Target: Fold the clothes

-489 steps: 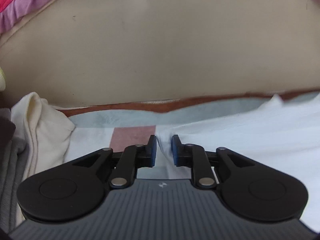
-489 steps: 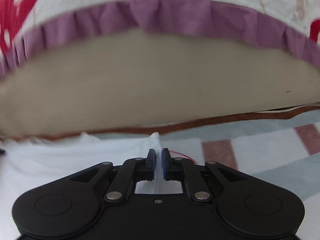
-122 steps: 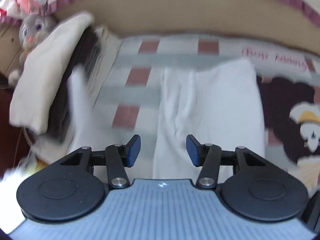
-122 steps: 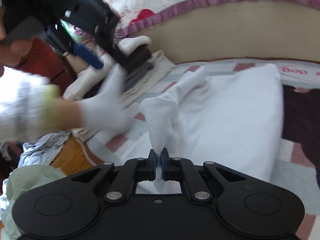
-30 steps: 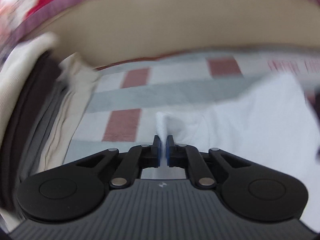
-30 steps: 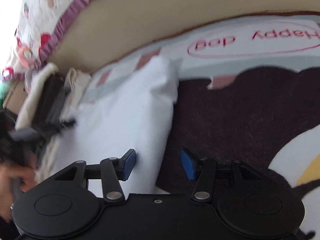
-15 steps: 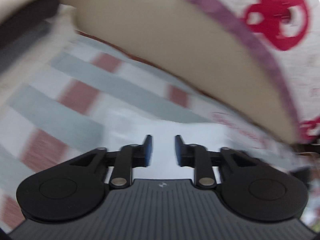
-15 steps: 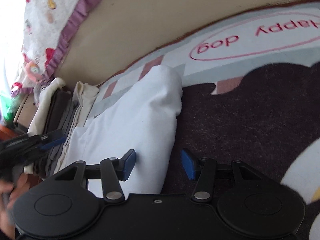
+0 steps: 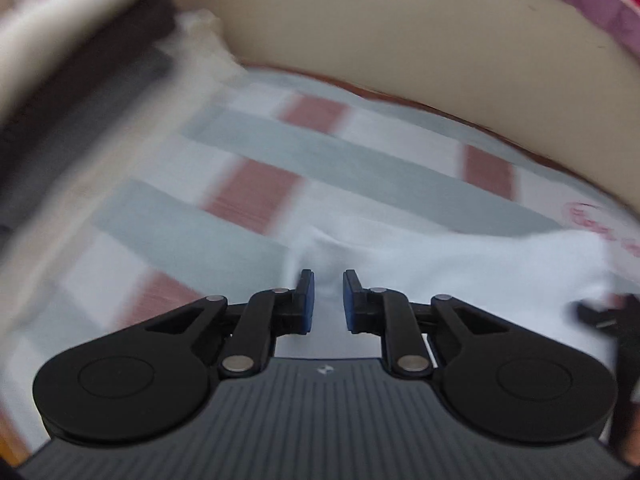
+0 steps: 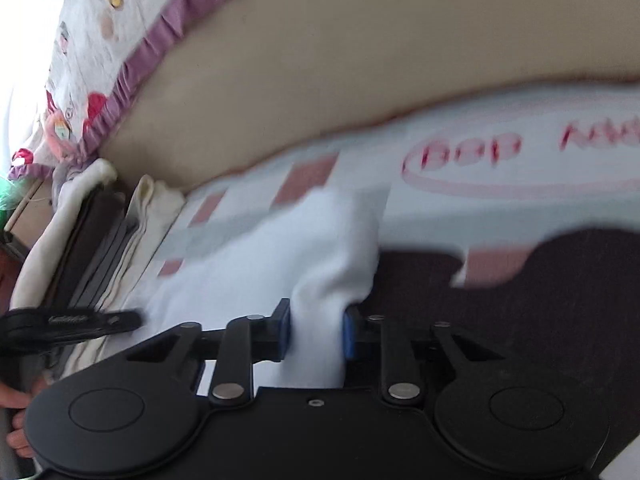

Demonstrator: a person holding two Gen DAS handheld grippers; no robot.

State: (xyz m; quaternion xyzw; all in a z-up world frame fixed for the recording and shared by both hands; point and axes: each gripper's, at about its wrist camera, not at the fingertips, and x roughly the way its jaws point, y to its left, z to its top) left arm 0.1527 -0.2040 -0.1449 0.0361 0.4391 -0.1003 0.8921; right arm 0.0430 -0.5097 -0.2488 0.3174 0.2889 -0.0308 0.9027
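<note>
since a second ago the right gripper has slid in over the near right corner of the white garment, and its jaws, wide apart then, are now closing with a thick fold of the white cloth bunched between the blue pads, which already press into it. the left gripper, clamped on a pinch of the garment's edge a second ago, has let go; its jaws now stand a little apart and are closing again over the cloth, the pads not pressing on it.

the garment lies folded flat on a blanket with grey and red checks, its far corner near red lettering printed on the blanket and its right edge against a dark brown patch. to the left, just beside the garment, sits a stack of folded clothes in cream, dark brown and grey. behind all this rises a beige cushioned wall, topped by a patterned quilt with a purple frill. part of a hand shows at the lower left of the right wrist view.
</note>
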